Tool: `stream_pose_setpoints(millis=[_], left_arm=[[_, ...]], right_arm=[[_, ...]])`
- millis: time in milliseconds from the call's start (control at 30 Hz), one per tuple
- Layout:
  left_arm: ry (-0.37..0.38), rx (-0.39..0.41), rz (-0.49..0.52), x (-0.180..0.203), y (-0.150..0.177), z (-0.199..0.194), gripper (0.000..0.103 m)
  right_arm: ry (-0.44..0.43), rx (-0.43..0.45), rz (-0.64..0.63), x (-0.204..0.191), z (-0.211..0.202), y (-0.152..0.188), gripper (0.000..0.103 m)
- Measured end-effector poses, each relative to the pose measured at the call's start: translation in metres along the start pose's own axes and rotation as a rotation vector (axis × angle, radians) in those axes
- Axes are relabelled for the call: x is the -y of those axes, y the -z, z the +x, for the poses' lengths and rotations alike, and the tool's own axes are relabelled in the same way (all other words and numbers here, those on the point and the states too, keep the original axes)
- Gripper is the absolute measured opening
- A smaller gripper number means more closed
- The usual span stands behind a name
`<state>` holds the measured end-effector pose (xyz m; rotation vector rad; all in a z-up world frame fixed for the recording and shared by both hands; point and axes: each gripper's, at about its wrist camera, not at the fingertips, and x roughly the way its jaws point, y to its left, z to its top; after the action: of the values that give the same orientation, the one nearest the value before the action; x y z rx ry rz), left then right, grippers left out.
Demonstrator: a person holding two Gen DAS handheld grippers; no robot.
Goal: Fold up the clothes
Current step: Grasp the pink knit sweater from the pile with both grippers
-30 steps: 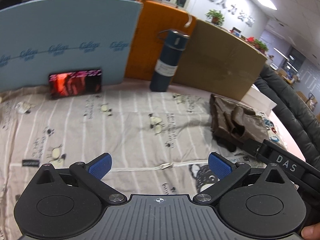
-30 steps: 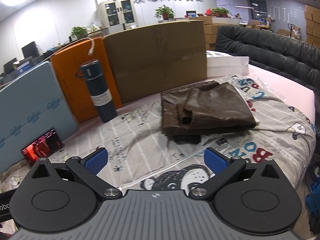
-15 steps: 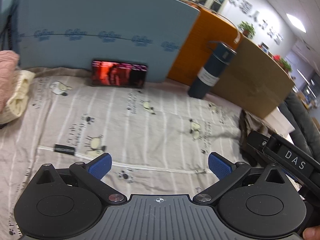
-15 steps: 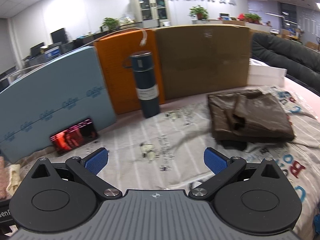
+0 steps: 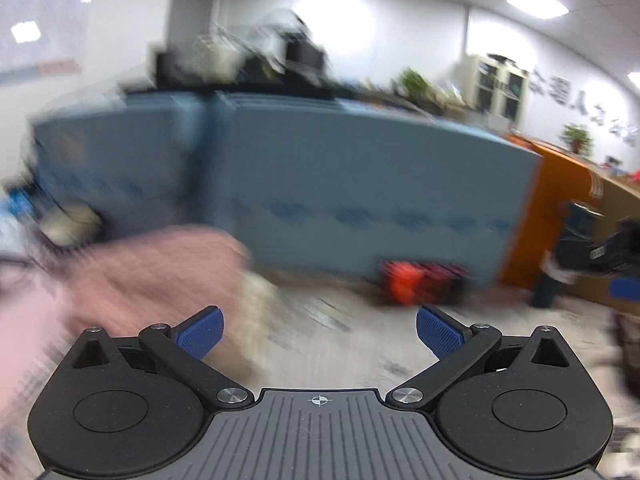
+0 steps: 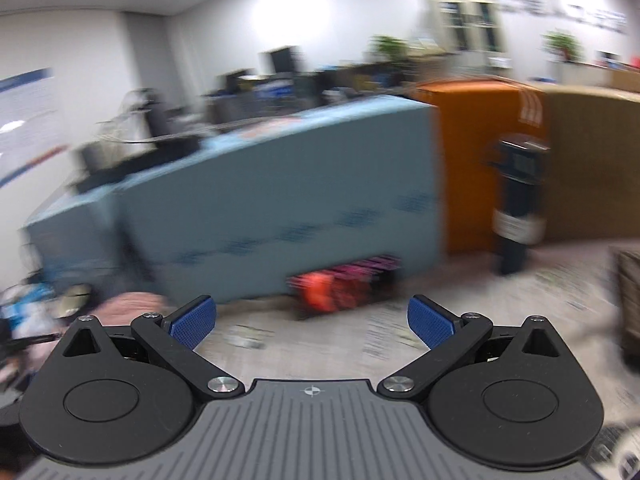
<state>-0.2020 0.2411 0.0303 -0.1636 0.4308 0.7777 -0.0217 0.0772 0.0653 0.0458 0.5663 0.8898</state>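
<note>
Left tongs (image 5: pixel 319 332) spread wide and empty, right tongs (image 6: pixel 311 322) spread wide and empty, blurred pink clothes (image 5: pixel 132 276) heaped on the bed sheet (image 5: pixel 340 344) just beyond the left tongs, blue board (image 6: pixel 280 208) behind

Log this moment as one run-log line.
left tool: open, empty | right tool: open, empty | pink garment: unfolded, ahead-left of left tool, untouched | views: motion-blurred | fold: not started
</note>
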Motion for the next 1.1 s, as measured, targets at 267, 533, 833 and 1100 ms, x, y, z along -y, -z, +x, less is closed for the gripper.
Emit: stream_pose_setpoints(millis=[267,533,833,1100], left_arm=[[-0.311,0.117,0.21,-0.115,-0.029,0.016,0.103],[-0.168,0.025,-0.236,-0.179,0.024,0.074,0.1],[-0.099,-0.059,-0.391,-0.195,0.057,0.134,0.081],[-0.085,-0.046,-0.378,-0.179,0.058,0.129,0.019]], right_arm=[[-0.316,-0.053,-0.177,-0.074,0.067,-0.032,0.103],[-0.396,-0.221,-0.18,-0.115,0.154,0.01,0.1],[-0.463,-0.337,-0.097,-0.131,0.223,0.047,0.068],[-0.496,-0.385,-0.066,-0.138,0.247,0.071,0.03]])
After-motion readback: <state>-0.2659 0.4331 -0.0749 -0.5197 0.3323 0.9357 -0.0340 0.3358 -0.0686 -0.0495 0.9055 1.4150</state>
